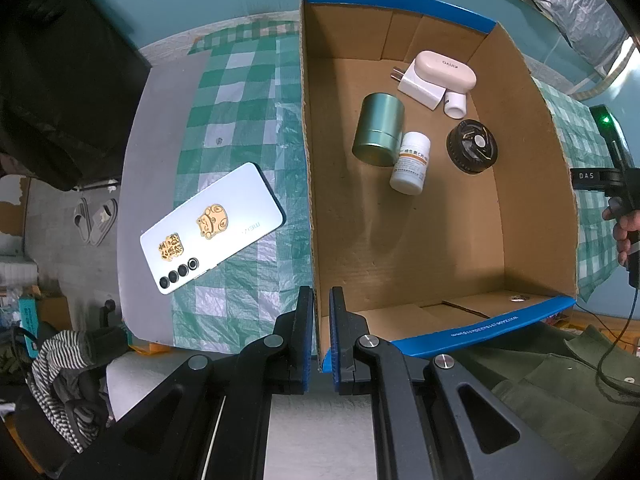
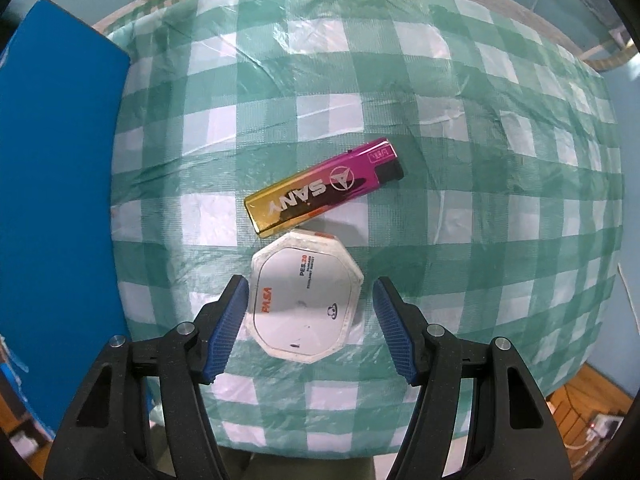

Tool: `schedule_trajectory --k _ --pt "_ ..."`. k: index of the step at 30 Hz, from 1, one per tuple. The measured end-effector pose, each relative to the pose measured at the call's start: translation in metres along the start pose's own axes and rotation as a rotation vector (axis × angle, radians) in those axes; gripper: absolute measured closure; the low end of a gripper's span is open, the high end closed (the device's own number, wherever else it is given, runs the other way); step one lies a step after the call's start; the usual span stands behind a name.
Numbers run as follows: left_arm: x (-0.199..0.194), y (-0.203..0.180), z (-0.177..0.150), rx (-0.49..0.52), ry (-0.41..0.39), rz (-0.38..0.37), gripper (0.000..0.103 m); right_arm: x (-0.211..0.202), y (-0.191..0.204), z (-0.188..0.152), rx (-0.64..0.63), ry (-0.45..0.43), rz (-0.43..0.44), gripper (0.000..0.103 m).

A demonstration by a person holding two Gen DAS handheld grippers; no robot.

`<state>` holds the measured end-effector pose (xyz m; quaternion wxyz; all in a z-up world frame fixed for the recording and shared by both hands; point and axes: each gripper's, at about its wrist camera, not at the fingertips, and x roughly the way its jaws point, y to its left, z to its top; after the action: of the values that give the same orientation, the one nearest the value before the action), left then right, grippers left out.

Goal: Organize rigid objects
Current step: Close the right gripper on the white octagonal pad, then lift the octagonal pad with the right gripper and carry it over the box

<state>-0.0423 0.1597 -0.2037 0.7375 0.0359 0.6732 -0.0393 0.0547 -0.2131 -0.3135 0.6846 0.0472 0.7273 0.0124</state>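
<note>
- Six things lie inside the cardboard box [image 1: 400, 248], ahead of the left gripper [image 1: 319, 334], which pinches its near wall.
- One lighter [image 2: 324, 188] lies beyond the wide-open right gripper [image 2: 310, 330], which straddles one white octagonal case [image 2: 306, 300].
- One phone [image 1: 212, 228] lies left.

Strong fisheye bending in both views, with dark vignetted corners and straight edges of the cardboard box [image 1: 520, 184] bowed into curves. Dim, cool, bluish light, soft short shadows under the lighter [image 2: 324, 188] and the green tin [image 1: 378, 130]. Mild glare on the phone [image 1: 212, 228]; blur at the upper left of the left wrist view.
</note>
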Motion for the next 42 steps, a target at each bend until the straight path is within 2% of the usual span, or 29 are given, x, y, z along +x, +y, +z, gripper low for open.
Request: schedule_trajectory --k 6,9,20,34,42 --pt "-0.001 0.000 0.001 0.002 0.000 0.000 0.096 0.007 -0.004 0.000 0.015 0.005 0.011 0.039" --pt "-0.002 -0.001 0.001 0.004 -0.001 0.001 0.096 0.005 -0.003 -0.001 0.003 -0.012 0.020 0.047" --pt "-0.002 -0.001 0.002 0.004 -0.001 0.001 0.096 -0.001 0.011 -0.014 -0.056 -0.005 0.017 0.049" --pt "-0.003 0.000 0.002 0.006 -0.002 -0.002 0.096 -0.051 0.022 -0.020 -0.148 -0.062 0.023 0.049" --pt "-0.004 0.000 0.003 0.006 -0.003 -0.001 0.096 -0.093 0.047 -0.014 -0.229 -0.103 0.038 0.049"
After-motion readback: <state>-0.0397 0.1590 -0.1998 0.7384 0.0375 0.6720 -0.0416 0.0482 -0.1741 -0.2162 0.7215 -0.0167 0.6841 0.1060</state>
